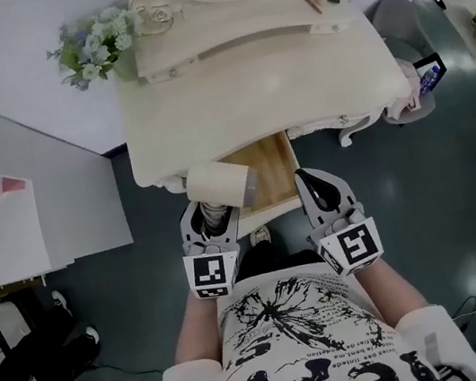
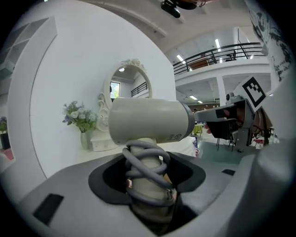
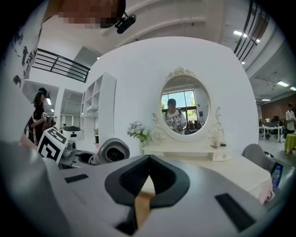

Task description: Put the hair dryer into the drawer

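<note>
At the far left of the white dressing table (image 1: 248,92), a bunch of pale flowers (image 1: 94,48) is standing against the wall, just beside the carved frame of the oval mirror (image 3: 185,104). Below the table's front edge, the left gripper (image 1: 213,215) is clamping the handle of the hair dryer (image 2: 148,122) between jaws standing wide, with the handle upright and the grey cord (image 2: 143,159) wound around it in several loops. The hair dryer's cream barrel is lying crosswise above the jaws, its grey end pointing toward the right gripper, and seen from the head view it is hanging over the left front corner of the drawer (image 1: 273,174), not inside it. The drawer is standing pulled out from under the middle of the table, showing its bare wooden bottom. To the right of it, the right gripper (image 1: 307,180) is pointing at the drawer's right front corner with its jaws brought together at the tips and nothing between them; only a thin slit of the wood is showing through. The two grippers are sitting side by side, near each other but apart. Farther right, a grey chair (image 1: 398,20) is standing beside the table's end.
</note>
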Demonstrator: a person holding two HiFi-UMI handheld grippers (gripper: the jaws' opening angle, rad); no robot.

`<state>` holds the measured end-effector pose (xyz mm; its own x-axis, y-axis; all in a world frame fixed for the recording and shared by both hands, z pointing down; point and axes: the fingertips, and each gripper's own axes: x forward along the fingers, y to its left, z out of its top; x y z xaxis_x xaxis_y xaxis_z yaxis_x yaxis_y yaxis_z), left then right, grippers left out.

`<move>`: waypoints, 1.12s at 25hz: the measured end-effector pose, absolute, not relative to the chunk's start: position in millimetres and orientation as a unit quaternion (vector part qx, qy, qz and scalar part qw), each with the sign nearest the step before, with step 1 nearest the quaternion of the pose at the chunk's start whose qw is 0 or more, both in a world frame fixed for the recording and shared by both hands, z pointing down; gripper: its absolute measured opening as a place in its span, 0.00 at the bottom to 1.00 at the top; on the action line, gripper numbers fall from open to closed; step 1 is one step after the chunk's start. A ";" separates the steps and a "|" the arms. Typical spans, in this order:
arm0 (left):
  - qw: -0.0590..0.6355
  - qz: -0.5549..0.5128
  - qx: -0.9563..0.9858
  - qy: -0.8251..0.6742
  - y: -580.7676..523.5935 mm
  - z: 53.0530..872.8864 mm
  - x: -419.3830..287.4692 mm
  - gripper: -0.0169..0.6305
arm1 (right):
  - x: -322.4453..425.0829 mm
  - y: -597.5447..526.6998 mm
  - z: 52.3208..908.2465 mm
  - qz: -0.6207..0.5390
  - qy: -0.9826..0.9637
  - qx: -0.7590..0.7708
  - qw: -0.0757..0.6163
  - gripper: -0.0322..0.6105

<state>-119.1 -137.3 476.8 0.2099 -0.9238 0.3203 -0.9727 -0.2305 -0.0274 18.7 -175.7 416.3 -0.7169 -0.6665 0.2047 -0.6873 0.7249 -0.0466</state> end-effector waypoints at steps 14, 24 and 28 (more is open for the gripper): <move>0.146 0.285 0.811 -0.490 -189.1 608.3 -86.3 0.41 | 10.0 -224.6 479.3 0.098 -0.932 0.324 0.128 0.06; 0.182 0.414 0.836 -0.311 -184.9 691.4 -35.8 0.41 | 37.9 -230.2 521.5 0.128 -0.921 0.333 0.159 0.06; 0.209 0.455 0.823 -0.269 -183.6 716.7 -27.9 0.41 | 45.0 -231.8 530.1 0.146 -0.917 0.333 0.166 0.06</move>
